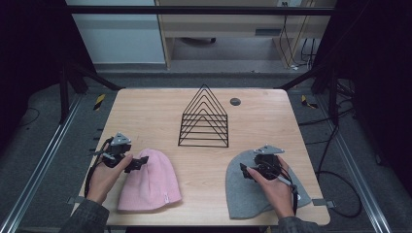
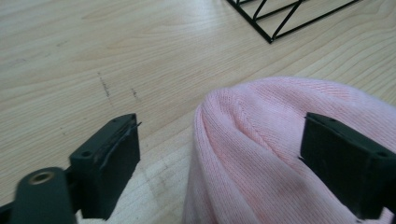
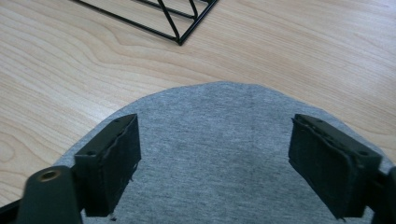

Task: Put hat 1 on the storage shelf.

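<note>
A pink knitted beanie (image 1: 150, 181) lies flat at the table's front left. My left gripper (image 1: 138, 164) hovers at its top left edge, held by a hand. In the left gripper view my left gripper (image 2: 219, 154) stands open, its jaws straddling the pink beanie's (image 2: 261, 154) rounded crown without pressing on it. A grey beanie (image 1: 243, 191) lies at the front right. My right gripper (image 1: 248, 173) is over it. In the right gripper view my right gripper (image 3: 215, 161) is open above the grey beanie (image 3: 215, 154), nothing pinched.
A black wire rack (image 1: 204, 118) shaped like nested triangles stands at the table's (image 1: 145, 111) middle back. A small dark round disc (image 1: 235, 101) sits behind it to the right. Cables trail off both grippers toward the front edge.
</note>
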Available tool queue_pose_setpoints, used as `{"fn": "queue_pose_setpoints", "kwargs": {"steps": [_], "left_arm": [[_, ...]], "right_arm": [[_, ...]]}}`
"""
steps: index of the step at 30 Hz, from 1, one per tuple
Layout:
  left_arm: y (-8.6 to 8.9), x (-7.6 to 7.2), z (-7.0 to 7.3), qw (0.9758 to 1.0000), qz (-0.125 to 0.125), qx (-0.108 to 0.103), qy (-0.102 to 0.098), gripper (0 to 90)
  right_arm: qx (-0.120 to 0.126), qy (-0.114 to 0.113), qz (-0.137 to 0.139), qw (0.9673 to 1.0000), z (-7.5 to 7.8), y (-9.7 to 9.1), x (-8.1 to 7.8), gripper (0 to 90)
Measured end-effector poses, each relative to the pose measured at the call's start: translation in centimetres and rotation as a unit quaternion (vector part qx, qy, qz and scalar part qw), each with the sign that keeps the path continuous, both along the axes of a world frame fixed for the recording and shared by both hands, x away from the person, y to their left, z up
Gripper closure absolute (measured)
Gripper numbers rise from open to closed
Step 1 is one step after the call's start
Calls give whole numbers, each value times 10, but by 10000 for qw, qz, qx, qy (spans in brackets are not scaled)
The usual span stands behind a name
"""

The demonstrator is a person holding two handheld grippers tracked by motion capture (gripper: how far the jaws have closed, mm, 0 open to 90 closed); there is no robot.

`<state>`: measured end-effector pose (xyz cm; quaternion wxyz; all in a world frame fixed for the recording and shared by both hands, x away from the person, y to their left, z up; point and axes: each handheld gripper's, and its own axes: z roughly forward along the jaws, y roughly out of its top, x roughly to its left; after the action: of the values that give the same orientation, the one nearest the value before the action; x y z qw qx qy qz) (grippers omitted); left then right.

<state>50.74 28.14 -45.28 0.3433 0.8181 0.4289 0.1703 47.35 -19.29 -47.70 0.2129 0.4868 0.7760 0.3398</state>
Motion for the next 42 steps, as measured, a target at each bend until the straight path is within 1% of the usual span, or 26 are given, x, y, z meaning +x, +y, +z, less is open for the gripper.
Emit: {"fn": "queue_pose_setpoints", "kwargs": {"steps": [2, 4, 5, 9, 11, 12, 15, 16, 17, 19, 20, 24, 25, 26, 27, 29, 31, 32, 34, 36, 37, 39, 41, 42], "left_arm": [[-2, 3, -3, 9999, -44, 65, 84, 136], [-3, 4, -5, 9999, -73, 26, 102, 138], [-4, 4, -5, 9999, -99, 4, 82, 138], [-5, 5, -6, 9999, -124, -64, 102, 136], [-6, 6, -9, 9998, -100, 23, 193, 139], [-7, 7, -10, 9997, -80, 78, 208, 145], [-6, 8, -11, 9996, -61, 115, 243, 200], [-5, 9, -12, 9995, -85, 121, 287, 241], [-5, 9, -12, 9995, -85, 121, 287, 275], [-5, 10, -16, 9987, -171, 145, 457, 323], [-5, 10, -16, 9987, -171, 145, 457, 337], [-6, 11, -22, 9977, -168, 164, 629, 344], [-7, 11, -22, 9974, -235, 163, 666, 373], [-7, 10, -22, 9972, -269, 156, 687, 422], [-7, 10, -22, 9969, -285, 161, 709, 435], [-8, 10, -23, 9964, -348, 129, 764, 506], [-7, 10, -22, 9959, -388, 125, 802, 609], [-6, 9, -20, 9960, -397, 85, 796, 647], [-6, 6, -18, 9965, -378, 131, 736, 720], [-6, 5, -14, 9970, -369, 121, 666, 748], [-6, 2, -11, 9977, -321, 101, 597, 756], [-6, -3, -4, 9986, -312, 97, 426, 764], [-7, -10, 5, 9991, -322, 181, 188, 767], [-9, -15, 11, 9992, -338, 189, 54, 768]], "right_arm": [[-28, 4, 19, 10000, -1, 0, 0, 209], [-62, -5, 22, 10000, -2, -1, 1, 229], [-62, -16, 16, 10000, -2, -1, 0, 232], [-49, -19, 14, 10000, -1, 0, -1, 236], [-70, -21, 18, 10000, -2, 1, -1, 237], [-75, -19, 22, 10000, -2, 1, -1, 239], [-84, -9, 20, 10000, -2, 2, 0, 241], [-77, -1, 11, 10000, -2, 2, 0, 242], [-86, 10, 12, 10000, -3, 2, 0, 242], [-96, 25, 21, 9999, -3, 2, 0, 241], [-96, 25, 21, 9999, -3, 2, 0, 241], [-87, 58, 42, 9999, -4, 4, 0, 239], [-96, 56, 53, 9999, -4, 4, 0, 238], [-105, 56, 62, 9999, -4, 4, 0, 238], [-115, 52, 62, 9999, -4, 4, 0, 237], [-120, 49, 75, 9999, -4, 5, 0, 237], [-116, 46, 80, 9999, -4, 5, 0, 236], [-119, 40, 74, 9999, -4, 5, 0, 236], [-96, 22, 62, 9999, -3, 5, 0, 237], [-87, 3, 69, 9999, -2, 4, -1, 237], [-88, -2, 77, 9999, -2, 4, -1, 236], [-112, -21, 90, 9999, -1, 5, -2, 235], [-115, -65, 127, 9998, 0, 5, -3, 235], [-80, -85, 138, 9998, 0, 6, -4, 236]]}}
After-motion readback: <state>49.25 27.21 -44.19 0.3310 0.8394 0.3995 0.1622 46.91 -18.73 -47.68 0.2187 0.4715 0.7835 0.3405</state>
